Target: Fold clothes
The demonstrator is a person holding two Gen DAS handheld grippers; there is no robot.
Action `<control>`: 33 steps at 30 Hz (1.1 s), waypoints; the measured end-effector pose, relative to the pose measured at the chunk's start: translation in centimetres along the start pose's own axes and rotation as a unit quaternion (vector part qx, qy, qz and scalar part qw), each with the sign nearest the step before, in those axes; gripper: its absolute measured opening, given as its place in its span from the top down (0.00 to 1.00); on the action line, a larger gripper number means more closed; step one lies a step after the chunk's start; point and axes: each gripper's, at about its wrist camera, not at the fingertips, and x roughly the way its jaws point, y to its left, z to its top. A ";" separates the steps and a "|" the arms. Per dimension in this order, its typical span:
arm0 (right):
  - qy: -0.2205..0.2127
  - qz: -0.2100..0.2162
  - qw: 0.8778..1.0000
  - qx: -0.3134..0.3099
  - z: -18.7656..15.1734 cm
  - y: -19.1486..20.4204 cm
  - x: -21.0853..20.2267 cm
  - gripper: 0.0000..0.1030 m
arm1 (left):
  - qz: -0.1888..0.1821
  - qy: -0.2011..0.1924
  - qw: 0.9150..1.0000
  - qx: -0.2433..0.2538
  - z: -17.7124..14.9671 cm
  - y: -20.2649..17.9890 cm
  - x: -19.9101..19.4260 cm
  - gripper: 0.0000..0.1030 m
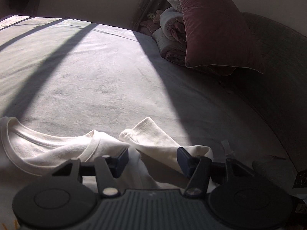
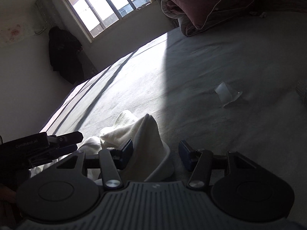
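Right, the cream T-shirt (image 1: 63,149) lies on the bed (image 1: 96,80), neckline flat to the left, 1 sleeve (image 1: 151,136) flopped loose and rumpled cloth humped up near the tools. Left claw (image 1: 152,162) hangs over that sleeve with its jaws apart, gripping nothing. Right claw (image 2: 155,157) also gapes, cloth bunched against 1 finger. No tidy folded stack shows, so I'd say folding is left to do. Pink pillow (image 1: 216,28) and rolled quilts beyond.
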 end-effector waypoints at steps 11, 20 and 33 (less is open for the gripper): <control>0.015 0.054 0.996 0.072 -0.2 -2.1 -0.7 0.88 | -0.025 0.107 0.994 -0.028 3.3 -4.4 5.0 0.36; -0.070 0.098 0.991 0.060 2.3 -1.7 -6.7 0.90 | -0.107 0.125 0.985 -0.049 4.9 -7.2 4.7 0.36; 0.010 -0.058 0.998 0.029 2.4 -4.2 -4.8 0.87 | -0.044 0.165 0.979 -0.111 4.2 -6.5 9.2 0.34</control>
